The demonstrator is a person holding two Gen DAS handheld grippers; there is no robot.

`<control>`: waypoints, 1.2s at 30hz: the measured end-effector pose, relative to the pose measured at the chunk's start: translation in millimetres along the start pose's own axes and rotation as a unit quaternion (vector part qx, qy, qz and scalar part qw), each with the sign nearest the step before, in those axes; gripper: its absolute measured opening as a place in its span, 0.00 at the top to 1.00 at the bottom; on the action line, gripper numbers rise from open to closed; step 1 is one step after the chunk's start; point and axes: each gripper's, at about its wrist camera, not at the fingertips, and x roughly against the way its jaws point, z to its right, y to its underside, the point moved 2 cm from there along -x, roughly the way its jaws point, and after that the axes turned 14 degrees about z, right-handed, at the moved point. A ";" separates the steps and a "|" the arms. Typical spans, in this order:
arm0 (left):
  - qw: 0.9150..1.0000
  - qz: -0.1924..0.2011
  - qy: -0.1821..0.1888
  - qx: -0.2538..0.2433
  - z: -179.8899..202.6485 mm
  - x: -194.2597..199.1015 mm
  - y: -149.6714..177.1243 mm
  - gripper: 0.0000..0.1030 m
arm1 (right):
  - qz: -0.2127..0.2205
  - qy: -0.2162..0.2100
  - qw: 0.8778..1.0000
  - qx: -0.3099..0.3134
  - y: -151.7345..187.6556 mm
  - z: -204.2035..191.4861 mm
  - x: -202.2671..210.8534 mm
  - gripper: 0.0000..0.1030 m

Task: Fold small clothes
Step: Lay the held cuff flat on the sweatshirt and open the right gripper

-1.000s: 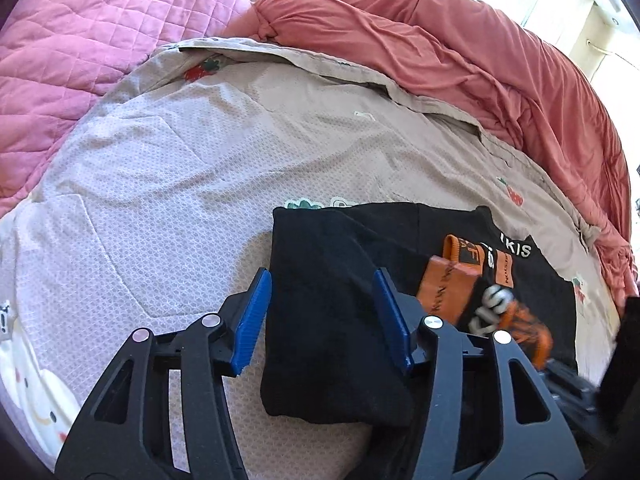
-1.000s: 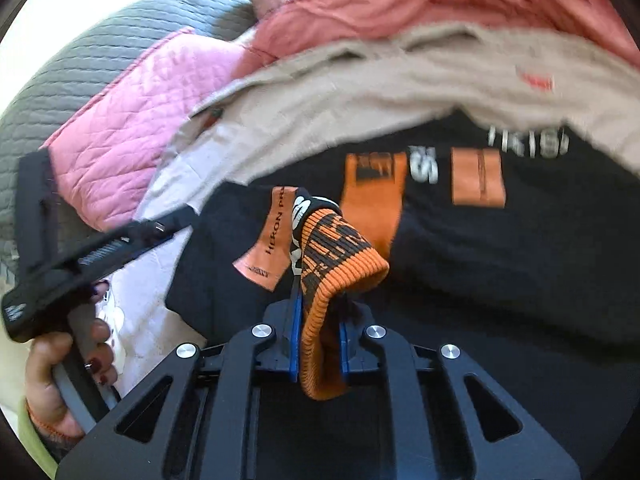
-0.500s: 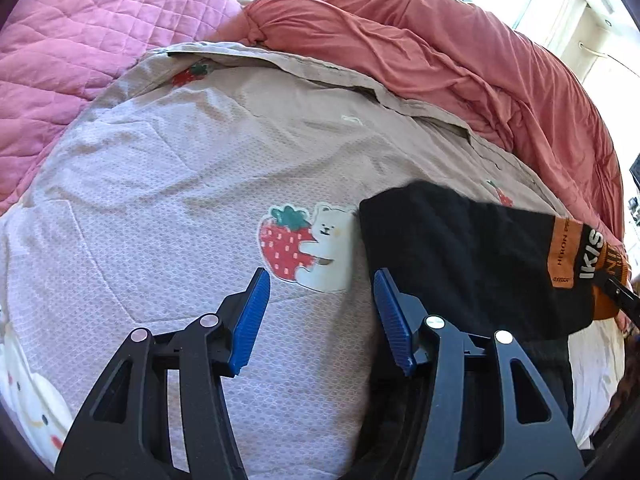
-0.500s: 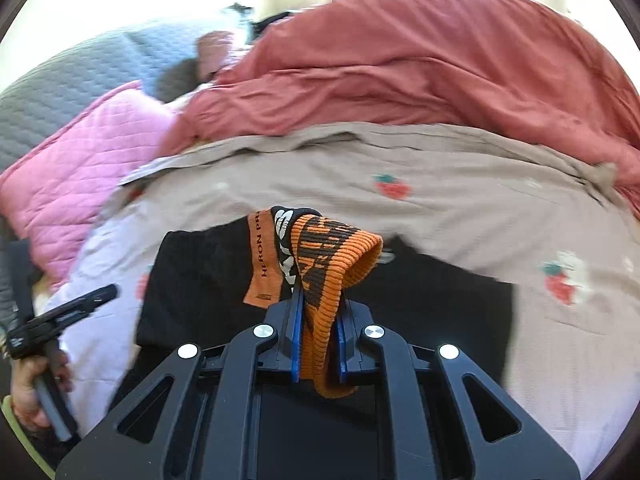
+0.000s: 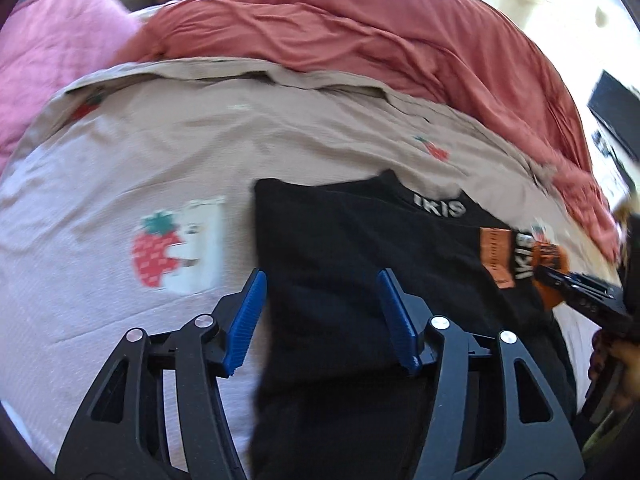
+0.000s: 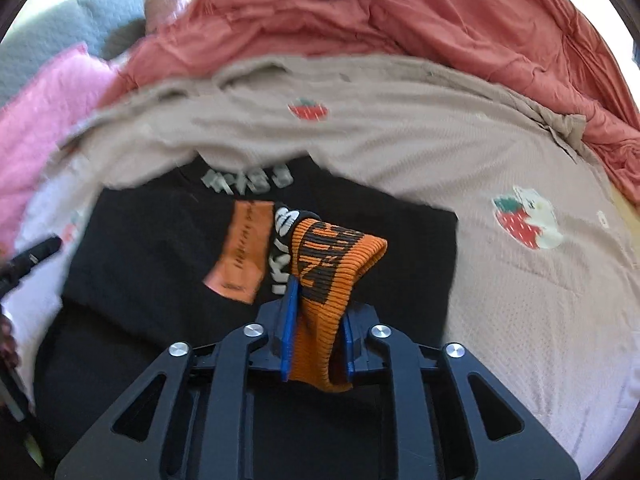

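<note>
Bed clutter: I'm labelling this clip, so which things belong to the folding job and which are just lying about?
Part of the job:
- black garment
- its orange ribbed cuff, between the opening jaws of the right gripper
- left gripper

Lying about:
- strawberry-print sheet
- red duvet
- pink quilt

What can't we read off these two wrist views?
- Black garment: near edge hidden under the left tongs, left view.
- White chest lettering: motion-blurred, right view.
- Orange cuff: pad contact unclear as the right tongs are opening.
</note>
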 end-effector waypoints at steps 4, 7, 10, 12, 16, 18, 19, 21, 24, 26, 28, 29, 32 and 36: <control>0.999 -0.034 0.014 -0.023 13.1 -21.6 17.3 0.50 | -0.029 0.039 0.999 0.000 12.5 13.7 -12.1 0.79; 0.998 -0.050 0.010 -0.031 14.2 -30.9 27.6 0.50 | -0.021 0.050 0.998 -0.013 14.0 25.3 -6.8 0.73; 0.998 -0.051 0.013 -0.027 13.2 -30.5 27.2 0.49 | -0.001 0.040 0.998 -0.039 8.9 34.4 2.1 0.69; 0.998 -0.052 0.016 -0.021 11.2 -30.2 27.9 0.49 | 0.006 0.029 0.998 -0.061 3.7 40.9 3.4 0.65; 0.998 -0.054 0.014 -0.023 11.0 -28.8 28.4 0.49 | -0.005 -0.002 0.993 -0.116 -4.0 50.7 -12.2 0.56; 0.998 -0.054 0.013 -0.022 11.3 -28.3 27.8 0.49 | -0.024 -0.009 0.991 -0.133 -1.1 51.4 -25.8 0.52; 0.998 -0.055 0.014 -0.021 10.9 -28.3 28.1 0.49 | -0.032 -0.014 0.989 -0.142 1.3 51.5 -31.1 0.55; 0.998 -0.056 0.013 -0.022 11.3 -28.5 28.1 0.49 | -0.041 -0.040 0.987 -0.149 4.6 44.7 -36.1 0.86; 0.998 -0.057 0.012 -0.023 11.8 -29.0 27.9 0.49 | -0.022 -0.024 0.993 -0.109 0.8 33.9 -25.1 0.92; 0.998 -0.057 0.014 -0.022 12.1 -29.3 28.4 0.49 | -0.011 0.000 0.996 -0.094 -0.2 35.5 -17.0 0.93; 0.998 -0.057 0.013 -0.023 12.6 -30.0 29.3 0.49 | -0.013 0.031 0.997 -0.073 2.5 37.9 -16.8 0.94; 0.998 -0.058 0.012 -0.023 12.9 -30.5 29.5 0.49 | -0.017 0.050 0.997 -0.058 4.9 39.3 -19.7 0.99; 0.998 -0.058 0.011 -0.025 12.3 -30.6 30.2 0.49 | -0.031 0.056 0.995 -0.070 17.0 53.6 -29.3 1.00; 0.998 -0.058 0.009 -0.026 13.0 -30.4 29.2 0.49 | 0.009 0.043 0.994 -0.098 13.8 59.0 -5.7 0.94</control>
